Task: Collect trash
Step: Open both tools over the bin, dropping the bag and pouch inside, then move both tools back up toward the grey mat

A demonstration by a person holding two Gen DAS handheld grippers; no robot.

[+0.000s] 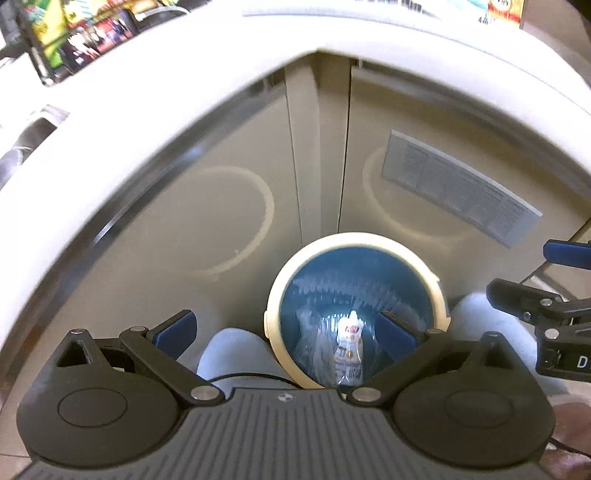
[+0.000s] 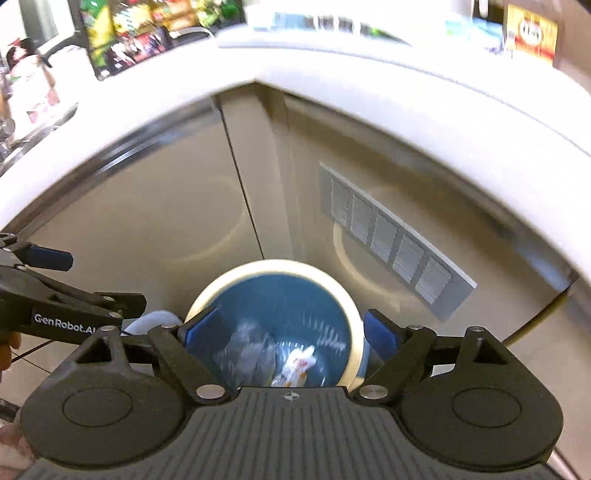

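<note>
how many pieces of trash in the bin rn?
2 visible in the bin: a white printed sachet near the middle of the bottom, and a crumpled clear wrapper just left of it. More could be hidden beneath.

From my left wrist view, my right gripper (image 1: 532, 280) is cut off by the right edge, so only one black arm and part of a blue finger show. My own right finger (image 1: 397, 334) covers part of the bin (image 1: 354, 240) interior. The print on the white wrapper (image 1: 349, 347) is too small to read. In my right wrist view, the packages (image 2: 140, 33) on the surface (image 2: 369, 74) are blurred beyond identification.
</note>
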